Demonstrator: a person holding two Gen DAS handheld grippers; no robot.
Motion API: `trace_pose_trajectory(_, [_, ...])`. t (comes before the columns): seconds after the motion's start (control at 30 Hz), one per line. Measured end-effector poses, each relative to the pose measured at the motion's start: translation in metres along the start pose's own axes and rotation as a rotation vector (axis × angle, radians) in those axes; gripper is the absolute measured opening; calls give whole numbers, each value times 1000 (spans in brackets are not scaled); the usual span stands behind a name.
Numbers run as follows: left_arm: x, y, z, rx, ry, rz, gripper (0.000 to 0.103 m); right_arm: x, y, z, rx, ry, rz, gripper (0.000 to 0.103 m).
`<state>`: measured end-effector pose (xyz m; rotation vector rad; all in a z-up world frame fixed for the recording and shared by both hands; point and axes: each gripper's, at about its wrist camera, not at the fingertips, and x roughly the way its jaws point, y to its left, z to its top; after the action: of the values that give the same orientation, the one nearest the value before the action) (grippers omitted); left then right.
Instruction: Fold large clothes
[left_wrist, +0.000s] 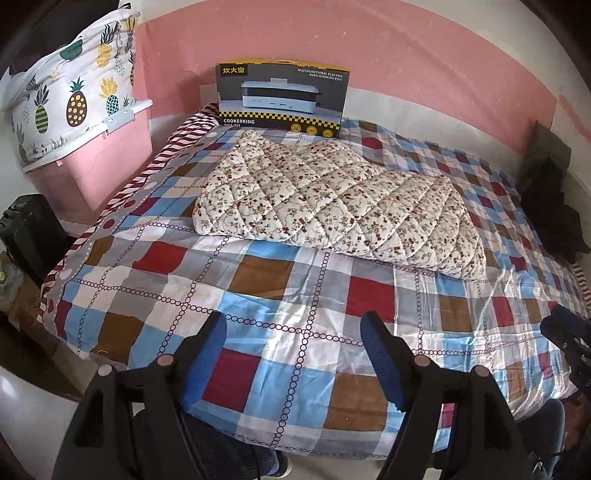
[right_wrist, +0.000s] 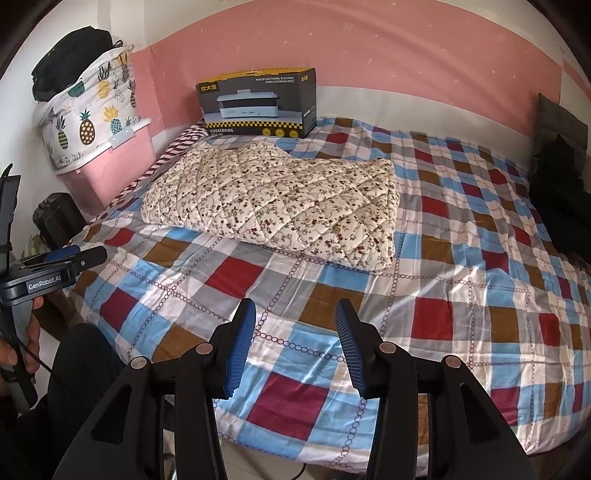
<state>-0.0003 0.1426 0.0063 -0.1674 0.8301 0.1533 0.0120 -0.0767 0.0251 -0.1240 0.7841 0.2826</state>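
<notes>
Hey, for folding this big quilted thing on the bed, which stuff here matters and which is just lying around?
For the job:
floral quilted garment
bed
left gripper, open
right gripper, open

Just lying about:
cooker box
pineapple-print bag
pink bin
dark clothes

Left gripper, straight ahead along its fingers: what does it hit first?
Probably the checked bedsheet. The left gripper is open and empty, angled down at bare sheet short of the folded floral quilt; depth is uncertain.
</notes>
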Motion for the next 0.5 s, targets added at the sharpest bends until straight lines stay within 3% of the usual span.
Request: trace_pose_trajectory(0.5, [2,-2,-1,15,7,-5,77,3,3,-1,-2,16,8,46])
